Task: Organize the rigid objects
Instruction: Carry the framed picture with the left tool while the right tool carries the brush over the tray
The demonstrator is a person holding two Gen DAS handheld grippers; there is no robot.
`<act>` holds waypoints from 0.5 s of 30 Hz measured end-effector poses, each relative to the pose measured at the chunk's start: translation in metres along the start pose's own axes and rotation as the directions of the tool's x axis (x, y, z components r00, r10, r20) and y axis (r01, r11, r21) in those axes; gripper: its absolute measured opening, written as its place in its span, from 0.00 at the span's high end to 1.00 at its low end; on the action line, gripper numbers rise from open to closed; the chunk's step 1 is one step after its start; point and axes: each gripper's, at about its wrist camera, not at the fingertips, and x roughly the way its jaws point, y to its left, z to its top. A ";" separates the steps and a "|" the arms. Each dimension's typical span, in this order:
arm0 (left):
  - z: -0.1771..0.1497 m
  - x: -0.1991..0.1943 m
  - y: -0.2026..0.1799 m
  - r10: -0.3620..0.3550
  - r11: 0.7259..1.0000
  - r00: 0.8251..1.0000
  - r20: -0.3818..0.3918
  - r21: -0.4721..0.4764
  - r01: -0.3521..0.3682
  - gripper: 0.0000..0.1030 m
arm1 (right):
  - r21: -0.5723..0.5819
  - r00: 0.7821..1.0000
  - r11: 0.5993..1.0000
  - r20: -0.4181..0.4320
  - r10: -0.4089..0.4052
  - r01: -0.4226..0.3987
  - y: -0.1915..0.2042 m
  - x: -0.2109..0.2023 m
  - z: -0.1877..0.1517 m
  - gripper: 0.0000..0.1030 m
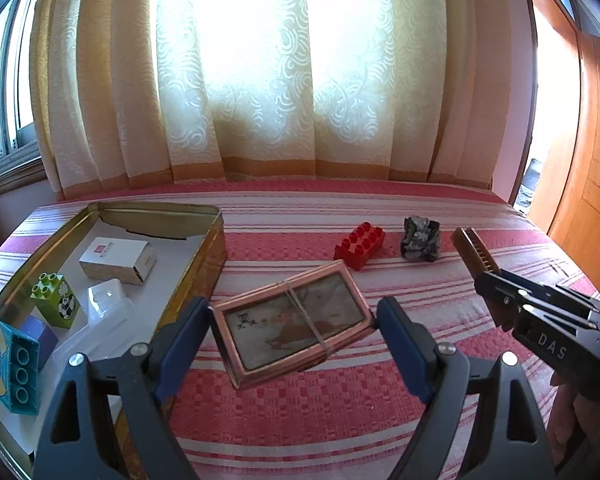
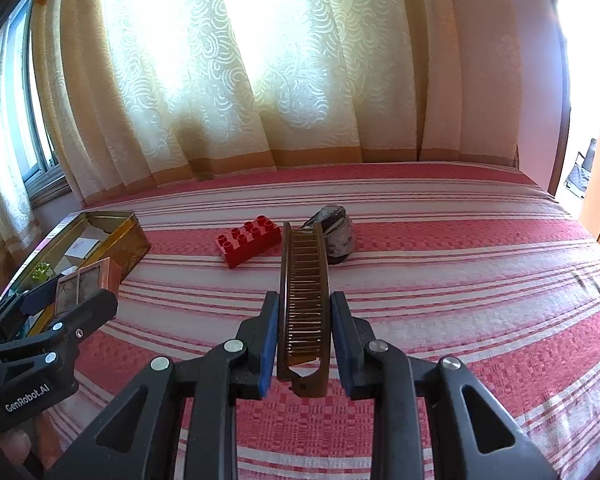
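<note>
My left gripper [image 1: 294, 330] pinches copper frame [image 1: 290, 320], tilted, lifted off bedspread [image 1: 340, 412], just right of tin [image 1: 204, 240]. My right gripper [image 2: 304, 332] clamps comb [image 2: 304, 300], further right of tin. Red brick [image 1: 360, 245], dark lump [image 1: 420, 239] lie beyond, right of tin. Inside tin: white box [image 1: 118, 260], green brick [image 1: 56, 299].

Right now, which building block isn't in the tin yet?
The red block. It sits alone on the striped bedspread, while the green block and blue block lie inside the tin.
</note>
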 end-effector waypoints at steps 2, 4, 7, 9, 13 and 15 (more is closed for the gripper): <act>0.000 -0.002 0.001 0.003 1.000 1.000 0.006 -0.004 -0.003 0.17 | -0.004 1.000 1.000 0.007 0.003 -0.003 0.002 -0.002 -0.001 0.73; -0.001 -0.003 0.003 0.004 1.000 1.000 0.010 -0.006 -0.004 0.17 | -0.007 1.000 1.000 0.013 0.009 -0.009 0.005 -0.004 -0.001 0.73; -0.001 -0.006 0.004 0.008 1.000 1.000 0.018 -0.007 -0.008 0.17 | -0.016 1.000 1.000 0.018 0.014 -0.014 0.009 -0.006 -0.002 0.73; -0.002 -0.008 0.004 0.009 1.000 1.000 0.021 -0.006 -0.009 0.17 | -0.017 1.000 1.000 0.020 0.020 -0.019 0.011 -0.006 -0.003 0.73; -0.003 -0.012 0.005 0.009 1.000 1.000 0.028 -0.005 -0.009 0.17 | -0.024 0.999 0.999 0.022 0.031 -0.030 0.016 -0.008 -0.004 0.73; -0.003 -0.013 0.006 0.008 1.000 1.000 0.028 -0.007 -0.008 0.17 | -0.024 0.999 0.999 0.025 0.033 -0.032 0.017 -0.008 -0.005 0.73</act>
